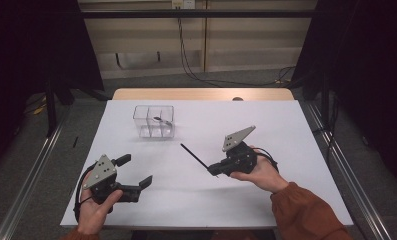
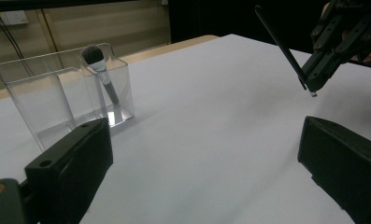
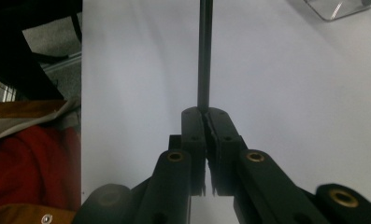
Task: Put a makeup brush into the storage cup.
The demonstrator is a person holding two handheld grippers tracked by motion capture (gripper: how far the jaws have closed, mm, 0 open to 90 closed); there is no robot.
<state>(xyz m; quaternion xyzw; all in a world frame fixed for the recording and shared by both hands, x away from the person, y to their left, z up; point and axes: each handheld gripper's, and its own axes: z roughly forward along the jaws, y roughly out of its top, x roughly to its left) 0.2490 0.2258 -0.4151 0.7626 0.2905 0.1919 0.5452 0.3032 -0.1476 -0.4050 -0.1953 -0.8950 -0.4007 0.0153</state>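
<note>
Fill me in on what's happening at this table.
A person works at a white table with a gripper in each hand. The right gripper is shut on a thin black stick, held with its free end pointing toward a clear plastic organizer farther back on the table. A makeup brush already stands, bristles up, in one of the organizer's compartments. The left gripper is open, holds nothing, and sits near the front left part of the table.

I see a white bench (image 1: 286,130) on grey floor (image 1: 236,77), beige wall (image 1: 246,35) far, dark curtains (image 1: 31,45) both sides.
</note>
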